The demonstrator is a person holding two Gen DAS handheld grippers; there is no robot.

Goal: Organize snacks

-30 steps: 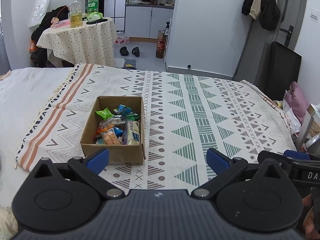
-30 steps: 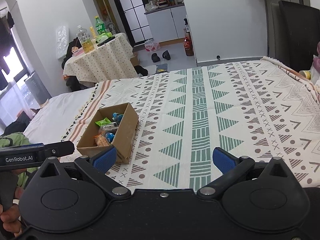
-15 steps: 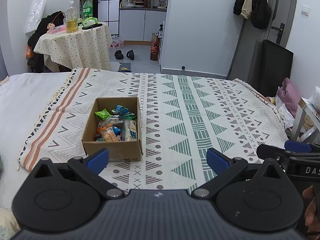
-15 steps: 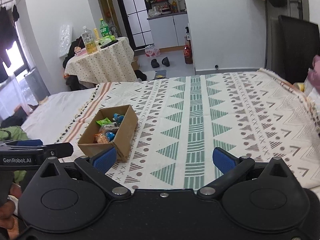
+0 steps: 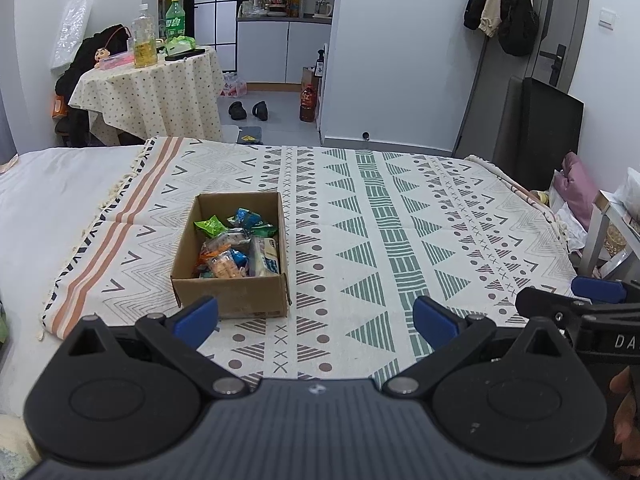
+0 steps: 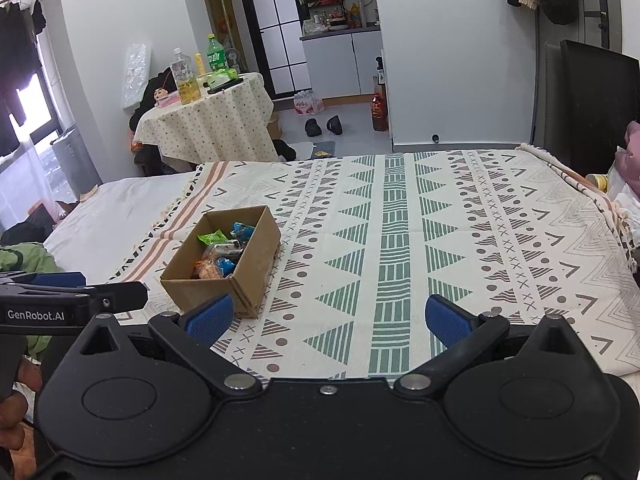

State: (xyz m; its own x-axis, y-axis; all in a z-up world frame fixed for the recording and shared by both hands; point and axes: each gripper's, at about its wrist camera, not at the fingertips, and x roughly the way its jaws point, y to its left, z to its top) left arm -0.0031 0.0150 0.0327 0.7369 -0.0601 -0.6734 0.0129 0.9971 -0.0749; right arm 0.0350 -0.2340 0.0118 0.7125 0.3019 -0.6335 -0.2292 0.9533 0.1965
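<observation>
A brown cardboard box (image 5: 232, 300) (image 6: 260, 258) sits on the patterned blanket (image 5: 400, 240) (image 6: 440, 240), left of the middle. Several wrapped snacks (image 5: 236, 246) (image 6: 218, 250) in green, blue and orange fill it. My left gripper (image 5: 316, 320) hovers open near the bed's front edge, its left pad just in front of the box. My right gripper (image 6: 328, 318) is open too and holds nothing; the box lies ahead of its left pad. Each view catches the other gripper at its side edge.
A round table (image 5: 160, 92) with bottles stands beyond the bed at the far left. Shoes (image 5: 248, 110) and a bottle (image 5: 308, 104) lie on the floor behind. A dark panel (image 5: 552, 136) and pink cloth (image 5: 576, 192) sit at the right. A hand (image 6: 16, 392) grips the left handle.
Both grippers have pulled back and risen a little from the bed, so the box looks smaller and farther. Both stay open. The box and snacks have not moved.
</observation>
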